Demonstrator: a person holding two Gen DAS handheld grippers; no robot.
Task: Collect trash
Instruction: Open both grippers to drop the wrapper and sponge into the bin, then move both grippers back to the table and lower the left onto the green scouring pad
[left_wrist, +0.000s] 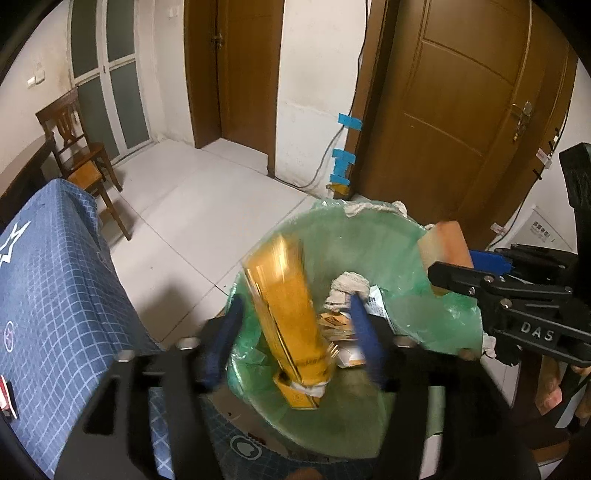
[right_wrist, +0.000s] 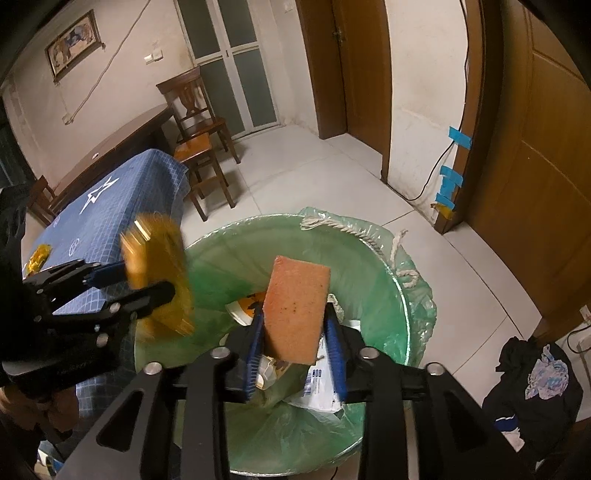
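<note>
A bin lined with a green bag (left_wrist: 369, 236) (right_wrist: 391, 280) stands on the floor and holds paper trash (left_wrist: 347, 291) (right_wrist: 321, 387). My left gripper (left_wrist: 295, 332) is open over the bin. A yellow box (left_wrist: 291, 314), blurred, falls between its spread blue fingers (left_wrist: 364, 332); it also shows in the right wrist view (right_wrist: 159, 280). My right gripper (right_wrist: 295, 347) is shut on an orange sponge (right_wrist: 297, 310) above the bin. The sponge also shows in the left wrist view (left_wrist: 443, 247).
A table with a blue checked cloth (left_wrist: 55, 288) (right_wrist: 110, 206) stands left of the bin. Wooden chairs (right_wrist: 199, 147) and a dark desk (right_wrist: 110, 147) stand behind it. Brown doors (left_wrist: 461, 110) are at the right. A dark cloth pile (right_wrist: 532, 384) lies on the floor.
</note>
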